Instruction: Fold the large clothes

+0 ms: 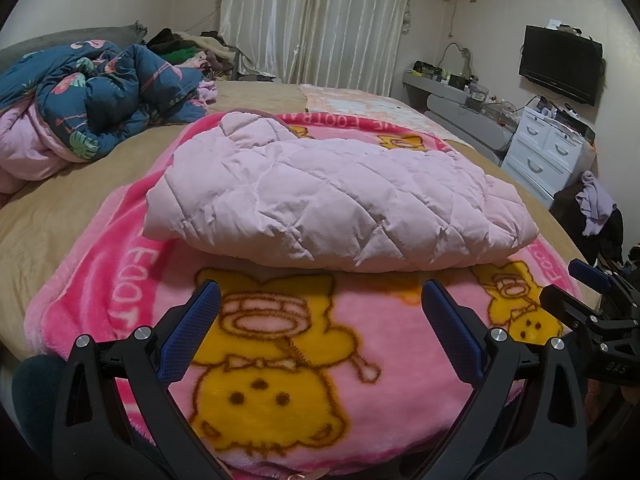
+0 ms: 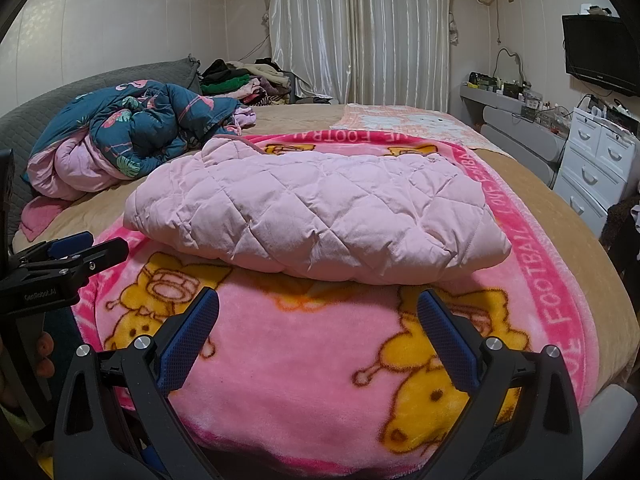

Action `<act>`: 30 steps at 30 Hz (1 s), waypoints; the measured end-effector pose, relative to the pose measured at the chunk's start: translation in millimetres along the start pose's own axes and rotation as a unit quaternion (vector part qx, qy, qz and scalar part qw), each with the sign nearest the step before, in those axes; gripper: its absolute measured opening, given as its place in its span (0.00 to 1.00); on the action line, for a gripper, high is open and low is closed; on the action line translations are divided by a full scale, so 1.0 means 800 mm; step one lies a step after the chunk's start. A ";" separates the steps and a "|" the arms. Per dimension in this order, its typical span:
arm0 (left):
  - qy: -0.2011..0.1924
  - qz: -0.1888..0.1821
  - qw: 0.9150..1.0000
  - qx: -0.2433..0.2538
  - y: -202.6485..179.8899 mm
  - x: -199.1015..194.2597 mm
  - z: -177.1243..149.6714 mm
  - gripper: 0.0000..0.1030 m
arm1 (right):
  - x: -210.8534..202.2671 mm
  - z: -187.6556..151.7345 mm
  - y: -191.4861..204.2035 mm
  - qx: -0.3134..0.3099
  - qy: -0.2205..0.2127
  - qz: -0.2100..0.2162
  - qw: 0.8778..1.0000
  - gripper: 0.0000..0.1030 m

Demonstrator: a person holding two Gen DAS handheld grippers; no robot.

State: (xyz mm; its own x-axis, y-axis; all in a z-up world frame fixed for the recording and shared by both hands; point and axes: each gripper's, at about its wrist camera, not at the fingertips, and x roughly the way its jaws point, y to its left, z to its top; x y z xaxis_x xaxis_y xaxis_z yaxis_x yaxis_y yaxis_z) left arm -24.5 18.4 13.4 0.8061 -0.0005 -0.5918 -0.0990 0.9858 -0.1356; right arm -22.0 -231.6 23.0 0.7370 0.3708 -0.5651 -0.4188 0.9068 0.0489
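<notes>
Jacket (image 1: 336,200) folded on blanket (image 1: 280,360) | beyond both spread tools, untouched

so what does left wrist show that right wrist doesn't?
Left wrist only: the right gripper at the right edge, and a lilac garment draped by the drawers.
Right wrist only: the left gripper at the left edge, with fingertips of a hand below it.
Both: the folded pink jacket on the cartoon blanket, the blue quilt, curtains, TV. Both grippers are open and empty.
</notes>
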 end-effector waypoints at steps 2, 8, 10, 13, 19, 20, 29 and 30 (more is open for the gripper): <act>-0.002 0.004 1.000 0.002 0.001 0.000 0.000 0.91 | -0.001 0.000 0.000 0.000 -0.001 0.000 1.000 0.96; -0.002 0.009 1.000 0.005 0.000 0.000 -0.002 0.91 | -0.001 0.000 0.001 -0.001 0.000 -0.001 1.000 0.96; -0.002 0.008 1.000 0.003 0.001 0.000 -0.002 0.91 | -0.001 0.000 0.001 0.000 0.000 0.000 1.000 0.96; -0.003 0.005 1.000 0.006 0.000 -0.001 -0.002 0.91 | -0.001 0.000 0.001 -0.001 0.000 -0.001 1.000 0.96; 0.014 0.004 1.000 0.003 -0.001 0.005 -0.004 0.91 | -0.001 0.000 0.001 0.000 0.000 -0.002 1.000 0.96; 0.018 -0.001 1.000 -0.002 0.003 0.007 -0.004 0.91 | -0.001 0.000 0.001 0.000 0.000 -0.004 1.000 0.96; 0.016 0.088 0.993 -0.079 0.139 0.037 0.053 0.91 | -0.044 0.001 -0.113 0.075 -0.043 -0.110 0.990 0.96; 0.014 0.113 0.990 -0.083 0.166 0.040 0.064 0.91 | -0.054 -0.003 -0.148 0.095 -0.042 -0.145 0.984 0.96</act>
State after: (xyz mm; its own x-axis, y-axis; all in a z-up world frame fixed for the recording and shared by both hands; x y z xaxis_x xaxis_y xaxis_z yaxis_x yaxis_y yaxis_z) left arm 18.4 157.9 17.4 0.7369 0.2092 -0.6428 -0.3708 0.9202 -0.1256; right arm -5.5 -355.1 39.5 0.8558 0.0992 -0.5077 -0.0832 0.9951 0.0542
